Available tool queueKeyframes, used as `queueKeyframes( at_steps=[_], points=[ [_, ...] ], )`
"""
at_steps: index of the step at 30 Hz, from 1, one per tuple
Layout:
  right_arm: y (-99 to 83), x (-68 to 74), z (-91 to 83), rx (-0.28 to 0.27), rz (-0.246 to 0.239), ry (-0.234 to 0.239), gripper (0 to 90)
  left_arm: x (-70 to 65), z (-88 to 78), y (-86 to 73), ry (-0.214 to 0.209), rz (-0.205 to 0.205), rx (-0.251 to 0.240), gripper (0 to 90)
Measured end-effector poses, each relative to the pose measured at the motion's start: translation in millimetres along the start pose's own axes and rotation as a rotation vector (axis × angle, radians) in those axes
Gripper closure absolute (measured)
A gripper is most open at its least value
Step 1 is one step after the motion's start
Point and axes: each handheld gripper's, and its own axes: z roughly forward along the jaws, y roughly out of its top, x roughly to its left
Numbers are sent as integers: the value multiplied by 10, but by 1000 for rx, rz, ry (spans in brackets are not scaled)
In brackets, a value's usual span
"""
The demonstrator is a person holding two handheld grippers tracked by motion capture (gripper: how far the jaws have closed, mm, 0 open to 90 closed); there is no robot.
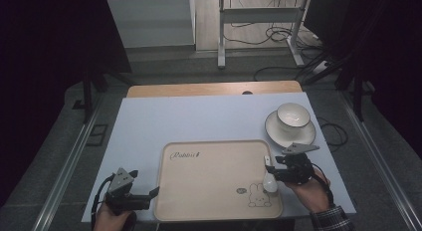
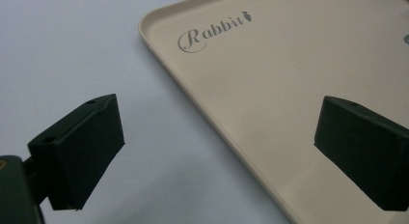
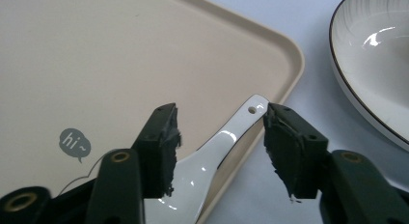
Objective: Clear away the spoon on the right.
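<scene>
Spoon (image 3: 212, 156) lies between my right gripper's (image 3: 219, 137) jaws, which stand parted off it, so I have let go. Its bowl rests inside the tray (image 1: 209, 161) near the rabbit print, and its handle slants up over the tray's right rim, the holed tip pointing toward the cup and saucer (image 1: 291, 122) beyond the tray's far right corner. My right hand is plainly the nearer one. My left gripper (image 2: 217, 147) hangs unclenched and empty at the tray's near left corner, straddling the rim.
</scene>
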Motion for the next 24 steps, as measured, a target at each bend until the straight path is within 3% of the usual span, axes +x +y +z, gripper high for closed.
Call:
queueKeyframes(
  at_steps=[5,10,24],
  points=[
    [7,18,-26,-4,6,16,315,-3,2,1,0,2,3,32],
    [-11,70,-63,-12,-16,-1,233,-1,2,0,-1,2,3,32],
    [-51,133,-166,-47,-30,26,92,-6,7,3,-1,11,8,32]
  ],
)
